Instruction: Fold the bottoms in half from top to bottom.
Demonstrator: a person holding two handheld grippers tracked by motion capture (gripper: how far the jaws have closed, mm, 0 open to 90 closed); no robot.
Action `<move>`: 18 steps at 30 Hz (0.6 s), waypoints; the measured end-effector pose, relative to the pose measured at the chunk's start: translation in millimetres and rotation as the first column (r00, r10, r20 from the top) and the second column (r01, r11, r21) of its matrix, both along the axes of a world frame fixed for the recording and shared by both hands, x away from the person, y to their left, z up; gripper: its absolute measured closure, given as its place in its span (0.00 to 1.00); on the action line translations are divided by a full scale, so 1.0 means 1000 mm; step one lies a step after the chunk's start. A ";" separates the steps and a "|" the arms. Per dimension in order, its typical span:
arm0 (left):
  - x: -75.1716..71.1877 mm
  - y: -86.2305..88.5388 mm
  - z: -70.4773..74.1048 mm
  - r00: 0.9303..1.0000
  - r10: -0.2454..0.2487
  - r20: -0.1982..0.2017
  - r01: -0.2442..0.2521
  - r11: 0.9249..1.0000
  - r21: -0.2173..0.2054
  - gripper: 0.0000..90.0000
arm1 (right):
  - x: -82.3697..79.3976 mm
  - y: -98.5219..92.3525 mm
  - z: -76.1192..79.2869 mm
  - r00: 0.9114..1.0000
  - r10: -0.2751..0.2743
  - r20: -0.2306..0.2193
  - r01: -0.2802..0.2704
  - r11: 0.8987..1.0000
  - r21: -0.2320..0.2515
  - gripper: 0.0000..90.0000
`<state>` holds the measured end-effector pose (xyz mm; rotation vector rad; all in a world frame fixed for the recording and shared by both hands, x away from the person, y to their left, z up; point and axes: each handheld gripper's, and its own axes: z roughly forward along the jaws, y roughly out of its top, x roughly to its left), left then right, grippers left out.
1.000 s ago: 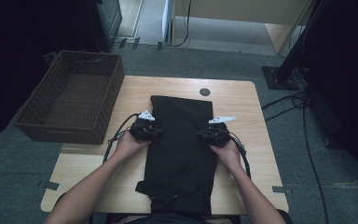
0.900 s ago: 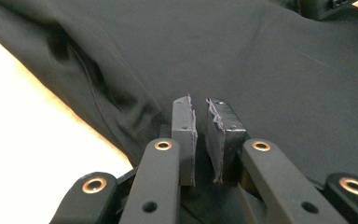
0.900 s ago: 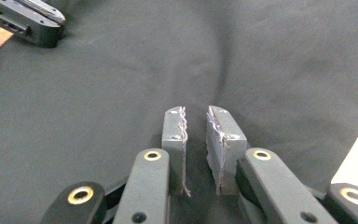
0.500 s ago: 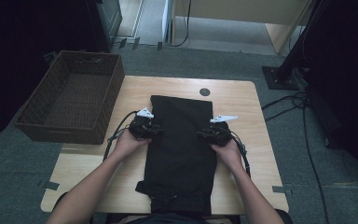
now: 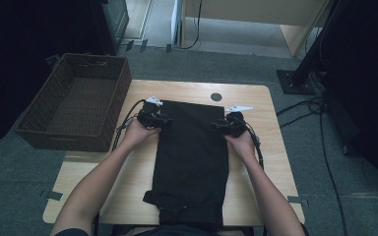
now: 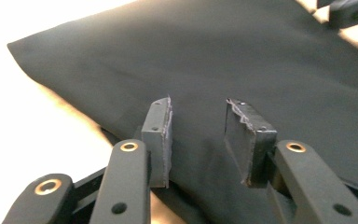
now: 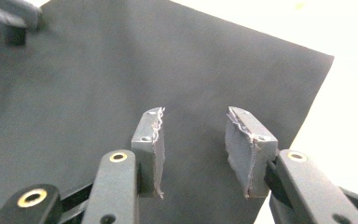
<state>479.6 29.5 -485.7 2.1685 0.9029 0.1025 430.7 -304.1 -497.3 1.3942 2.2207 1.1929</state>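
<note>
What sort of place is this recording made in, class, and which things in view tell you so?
Probably a lab or studio set-up, not a home: a small wooden table on grey carpet, loose cables across the floor, a stand's base, and dark folded trousers beside a wicker basket.

Both hand-held grippers have moved toward the far end of the black trousers (image 5: 192,157). The left gripper (image 6: 198,123) and right gripper (image 7: 193,135) have just been opening; each pair of jaws now stands apart above the cloth, gripping nothing. The folded trouser legs now lie flat, reaching nearer the table's (image 5: 270,162) far edge.
</note>
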 end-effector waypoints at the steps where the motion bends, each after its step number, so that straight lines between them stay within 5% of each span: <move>1: 0.004 0.000 0.000 1.000 0.004 -0.009 -0.004 1.000 -0.009 0.69 | 0.003 -0.001 0.000 1.000 -0.009 0.008 0.009 1.000 0.001 0.62; 8: 0.024 0.001 0.002 0.999 0.044 0.012 -0.045 0.999 0.031 0.61 | 0.025 -0.010 0.000 0.999 -0.048 0.007 0.048 0.999 -0.024 0.58; 12: 0.027 0.003 -0.008 0.999 0.054 -0.003 -0.053 0.997 0.049 0.58 | 0.036 -0.014 -0.001 0.998 -0.065 -0.020 0.065 0.998 0.012 0.51; 18: 0.029 0.000 -0.017 0.998 0.056 -0.010 -0.055 0.997 0.060 0.50 | 0.041 -0.014 -0.015 0.995 -0.092 -0.047 0.090 0.995 -0.037 0.50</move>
